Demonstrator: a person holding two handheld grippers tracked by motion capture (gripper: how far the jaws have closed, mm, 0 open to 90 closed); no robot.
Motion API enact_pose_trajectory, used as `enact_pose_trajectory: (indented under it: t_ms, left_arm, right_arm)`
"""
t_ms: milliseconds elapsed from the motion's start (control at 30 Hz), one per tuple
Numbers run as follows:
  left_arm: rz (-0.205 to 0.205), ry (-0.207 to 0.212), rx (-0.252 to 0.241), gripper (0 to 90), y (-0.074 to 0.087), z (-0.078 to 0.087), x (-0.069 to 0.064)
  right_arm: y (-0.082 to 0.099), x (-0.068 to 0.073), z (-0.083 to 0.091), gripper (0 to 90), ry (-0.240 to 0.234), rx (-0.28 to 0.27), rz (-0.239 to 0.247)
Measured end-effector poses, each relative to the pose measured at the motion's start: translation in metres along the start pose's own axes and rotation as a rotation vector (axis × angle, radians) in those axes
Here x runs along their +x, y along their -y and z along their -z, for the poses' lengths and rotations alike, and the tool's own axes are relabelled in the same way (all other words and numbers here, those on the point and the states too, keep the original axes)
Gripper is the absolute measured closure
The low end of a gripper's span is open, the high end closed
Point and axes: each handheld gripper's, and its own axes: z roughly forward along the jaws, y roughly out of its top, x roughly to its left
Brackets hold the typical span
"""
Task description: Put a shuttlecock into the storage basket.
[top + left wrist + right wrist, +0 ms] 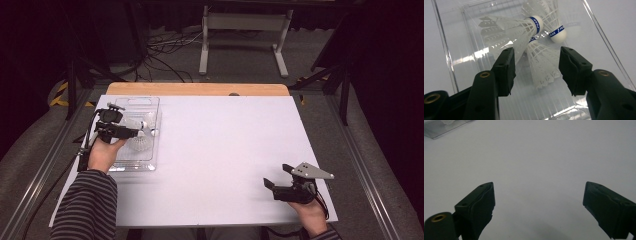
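Observation:
A clear plastic tray [155,150] lies at the left of the white tabletop [225,150] and holds three white shuttlecocks [140,145] with blue-banded cork heads. My left gripper [132,133] hovers over the tray, its jaws apart. In the left gripper view its jaws [537,53] straddle the skirt of one shuttlecock [542,66] lying in the tray [447,52]; the pads do not touch it. Two more shuttlecocks [509,27] [559,35] lie crossed just beyond. My right gripper [276,175] rests near the front right corner, open with nothing between its jaws [539,192].
A wooden strip [197,89] runs along the table's back edge. Beyond it are a white metal stand [245,35] and floor cables [165,50]. A corner of the tray [441,128] shows at the top left of the right gripper view.

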Motion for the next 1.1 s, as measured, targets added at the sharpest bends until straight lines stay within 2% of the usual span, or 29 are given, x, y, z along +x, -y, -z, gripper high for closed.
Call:
enact_pose_trajectory:
  t_ms: [333,1100]
  left_arm:
    - [0.002,-0.004,-0.016,41.6,0.001,0.003,-0.001]
    - [-0.036,0.000,-0.054,33.3,0.006,0.014,-0.010]
  right_arm:
    - [0.000,0.000,0.000,11.0,0.001,0.002,0.002]
    - [0.000,0.000,0.000,11.0,0.001,0.001,0.003]
